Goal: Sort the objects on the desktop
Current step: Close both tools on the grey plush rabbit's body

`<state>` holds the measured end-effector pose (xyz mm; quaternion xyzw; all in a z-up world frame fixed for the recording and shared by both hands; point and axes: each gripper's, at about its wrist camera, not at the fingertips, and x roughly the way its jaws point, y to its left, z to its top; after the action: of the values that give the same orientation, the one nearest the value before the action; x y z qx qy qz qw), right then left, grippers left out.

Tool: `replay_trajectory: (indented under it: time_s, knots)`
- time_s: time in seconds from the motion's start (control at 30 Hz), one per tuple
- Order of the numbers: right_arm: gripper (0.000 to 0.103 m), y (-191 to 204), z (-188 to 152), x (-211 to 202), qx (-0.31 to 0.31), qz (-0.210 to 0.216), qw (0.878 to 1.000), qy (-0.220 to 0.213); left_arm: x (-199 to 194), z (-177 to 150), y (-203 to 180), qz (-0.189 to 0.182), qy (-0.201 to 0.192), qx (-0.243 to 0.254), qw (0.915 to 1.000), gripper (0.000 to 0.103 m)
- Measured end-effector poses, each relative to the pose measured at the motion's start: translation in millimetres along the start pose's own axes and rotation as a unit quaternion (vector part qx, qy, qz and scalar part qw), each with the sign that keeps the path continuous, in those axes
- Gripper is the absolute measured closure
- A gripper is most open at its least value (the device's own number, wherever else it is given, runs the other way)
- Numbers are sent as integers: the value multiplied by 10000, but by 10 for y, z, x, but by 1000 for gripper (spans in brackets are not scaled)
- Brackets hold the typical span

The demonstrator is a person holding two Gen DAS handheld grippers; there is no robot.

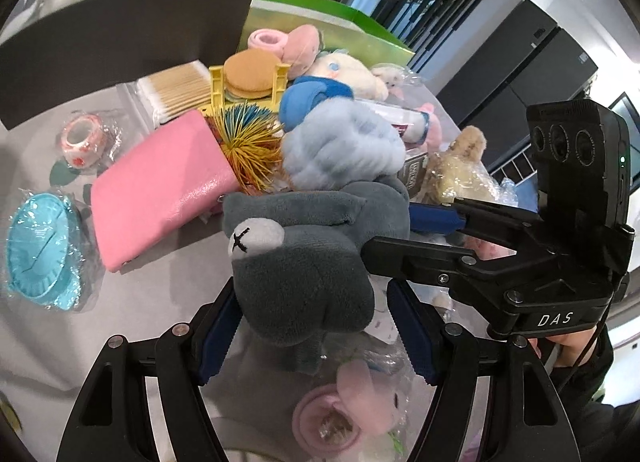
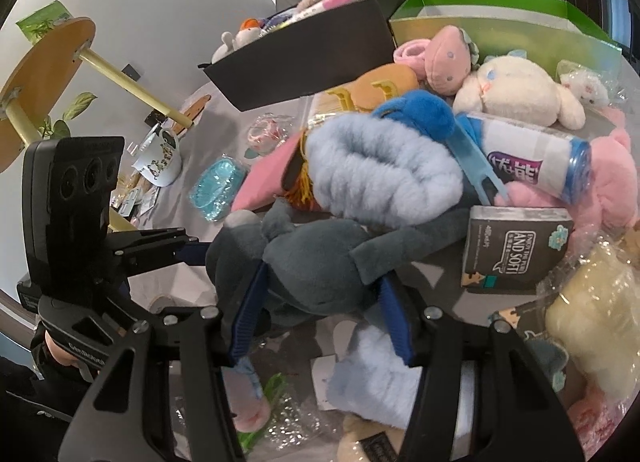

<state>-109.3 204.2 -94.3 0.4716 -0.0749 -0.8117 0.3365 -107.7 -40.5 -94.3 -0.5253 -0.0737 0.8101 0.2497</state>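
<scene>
Left to right across the table (image 1: 48, 342). Far left, a blue wrapped dish (image 1: 40, 254) and a roll of patterned tape in film (image 1: 82, 140). Next, a pink pouch (image 1: 160, 190) lying flat, with a pack of cotton swabs (image 1: 176, 96) beyond it near the black box (image 1: 120, 42). Then the heap: a spiky yellow-and-blue ball (image 1: 246, 142), a toy burger (image 1: 250, 76), a pale blue fuzzy plush (image 1: 344, 146).

The grey plush toy (image 1: 308, 262) lies at the near edge of the heap, partly under the fuzzy plush. My left gripper (image 1: 316, 338) is closed around its head end; the left pad dents the fabric, the right pad looks just beside it, so I read this as a light pinch. My right gripper (image 2: 320, 310) bites the body from the other side, both blue pads pressed into the stuffing, jaws partly closed. So both of my tools hold the one toy.

Handling, my judgement: light, soft, fully squashable, not fragile. Pile fabric gives the ribbed pads good friction, so slip is unlikely; the risk is sag and snagging, since its limbs trail under neighbours. Best hold is the thick stuffed torso or head, not a thin limb, which would stretch.

Far right: a dark tissue pack (image 2: 516, 250), a labelled white canister (image 2: 532, 154), a cream plush (image 2: 524, 94), the green box (image 2: 500, 26).
</scene>
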Motion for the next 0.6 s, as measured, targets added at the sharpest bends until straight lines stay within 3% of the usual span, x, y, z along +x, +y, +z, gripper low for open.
replay_trajectory:
  time_s: [0.6]
  knots:
    - [47, 433, -87, -386, -301, -22, 9989, -357, -462, -157, -175, 40, -450, 183, 9988, 30]
